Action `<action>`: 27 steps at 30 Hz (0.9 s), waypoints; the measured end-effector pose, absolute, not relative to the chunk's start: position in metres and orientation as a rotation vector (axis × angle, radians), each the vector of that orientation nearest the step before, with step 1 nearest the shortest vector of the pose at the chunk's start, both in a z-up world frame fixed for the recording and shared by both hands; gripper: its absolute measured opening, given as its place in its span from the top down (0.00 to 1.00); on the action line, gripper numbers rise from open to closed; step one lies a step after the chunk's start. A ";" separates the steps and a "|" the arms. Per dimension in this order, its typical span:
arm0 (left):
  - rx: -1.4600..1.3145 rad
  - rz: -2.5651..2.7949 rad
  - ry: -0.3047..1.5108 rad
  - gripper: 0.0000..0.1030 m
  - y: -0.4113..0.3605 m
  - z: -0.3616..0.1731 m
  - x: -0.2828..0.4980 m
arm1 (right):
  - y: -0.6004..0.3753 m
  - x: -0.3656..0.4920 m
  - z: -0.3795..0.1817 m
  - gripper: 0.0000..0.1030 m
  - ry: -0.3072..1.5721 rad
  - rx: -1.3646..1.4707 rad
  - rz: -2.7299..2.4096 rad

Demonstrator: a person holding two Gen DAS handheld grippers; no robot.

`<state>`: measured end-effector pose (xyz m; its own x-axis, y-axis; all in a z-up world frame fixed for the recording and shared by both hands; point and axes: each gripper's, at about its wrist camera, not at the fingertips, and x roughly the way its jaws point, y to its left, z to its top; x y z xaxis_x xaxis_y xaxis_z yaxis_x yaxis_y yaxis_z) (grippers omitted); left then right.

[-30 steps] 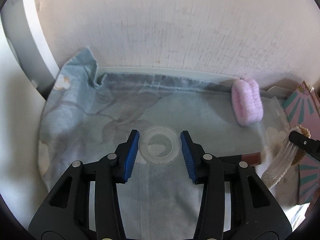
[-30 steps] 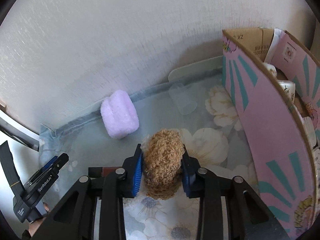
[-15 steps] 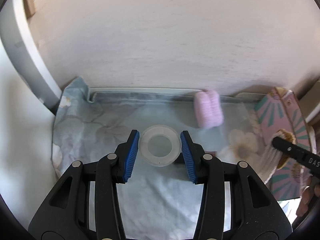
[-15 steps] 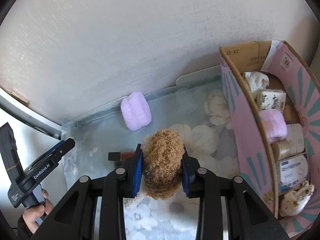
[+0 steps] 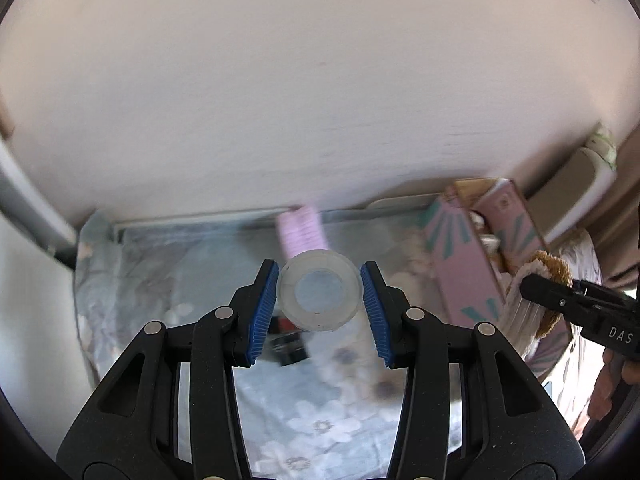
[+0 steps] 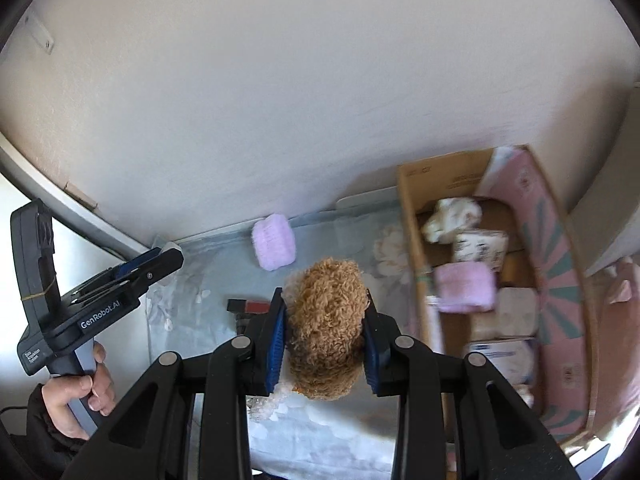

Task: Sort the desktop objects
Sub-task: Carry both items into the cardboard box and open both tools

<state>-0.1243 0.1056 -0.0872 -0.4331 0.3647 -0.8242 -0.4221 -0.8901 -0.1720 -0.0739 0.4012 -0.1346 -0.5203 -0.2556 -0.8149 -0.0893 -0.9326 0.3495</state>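
Your left gripper (image 5: 319, 307) shows black frame arms, silver rivets, ribbed blue pads (image 5: 262, 312). At eight o'clock, white "GenRobot.AI" lettering, bare hand (image 6: 86, 390), dark sleeve.

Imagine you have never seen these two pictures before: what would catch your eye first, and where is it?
The curly brown plush toy clamped in the right tongs, held above the floral cloth beside the open pink cardboard box. Next, the clear plastic cup gripped between the left tongs, its round end facing the camera.
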 end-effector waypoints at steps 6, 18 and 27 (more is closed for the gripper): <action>-1.265 2.250 0.135 0.62 0.150 -0.071 -0.112 | 0.437 -0.056 -0.123 0.71 -0.517 1.507 -2.661; -1.237 2.100 0.221 0.62 0.232 -0.075 -0.091 | 0.499 -0.026 -0.129 0.71 -0.553 1.595 -2.714; -1.251 1.992 0.300 0.62 0.298 -0.109 -0.081 | 0.529 -0.016 -0.161 0.71 -0.570 1.668 -2.729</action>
